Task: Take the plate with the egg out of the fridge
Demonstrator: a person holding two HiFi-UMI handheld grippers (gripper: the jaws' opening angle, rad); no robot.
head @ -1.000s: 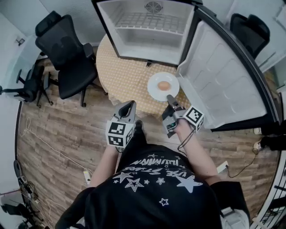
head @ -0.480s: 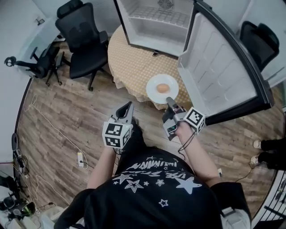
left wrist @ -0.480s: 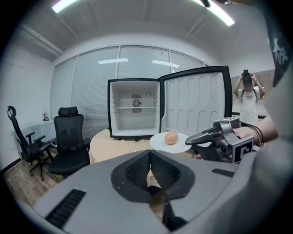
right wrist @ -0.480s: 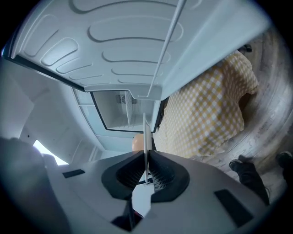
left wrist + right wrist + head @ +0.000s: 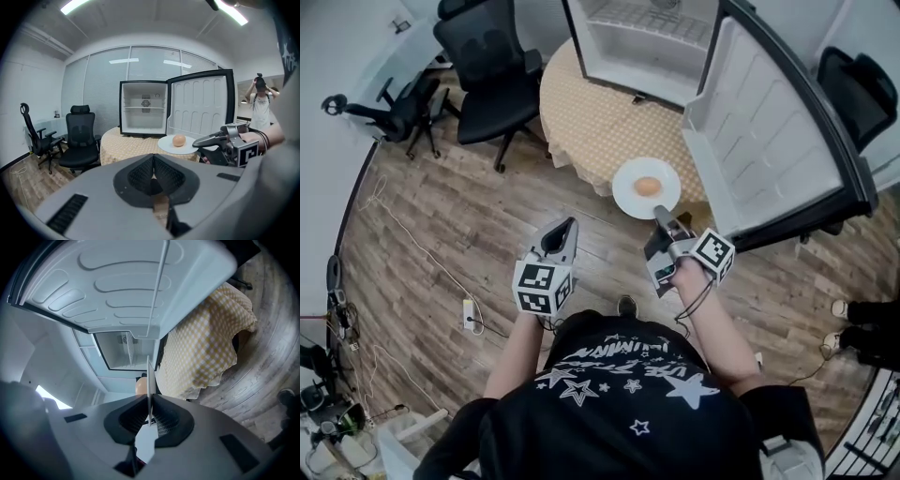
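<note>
A white plate point(image 5: 630, 195) with a brown egg point(image 5: 648, 187) on it hangs level just past the round table's near edge, outside the fridge point(image 5: 649, 37). My right gripper point(image 5: 659, 215) is shut on the plate's near rim. In the right gripper view the plate point(image 5: 150, 380) shows edge-on between the pads, with the egg point(image 5: 140, 386) behind it. My left gripper point(image 5: 569, 226) is shut and holds nothing, to the left of the plate over the floor. In the left gripper view the plate point(image 5: 168, 146), the egg point(image 5: 178, 140) and the right gripper point(image 5: 199, 140) are ahead at the right.
The fridge stands empty on the table with the yellow checked cloth point(image 5: 591, 122), and its door point(image 5: 769, 122) is swung wide at the right. Black office chairs point(image 5: 492, 84) stand at the left on the wooden floor point(image 5: 441, 234), and cables lie there. A person point(image 5: 260, 101) stands far right.
The plate with the egg has come back from in front of the fridge to the table's near edge, still in my right gripper. Both grippers moved back with the person.
</note>
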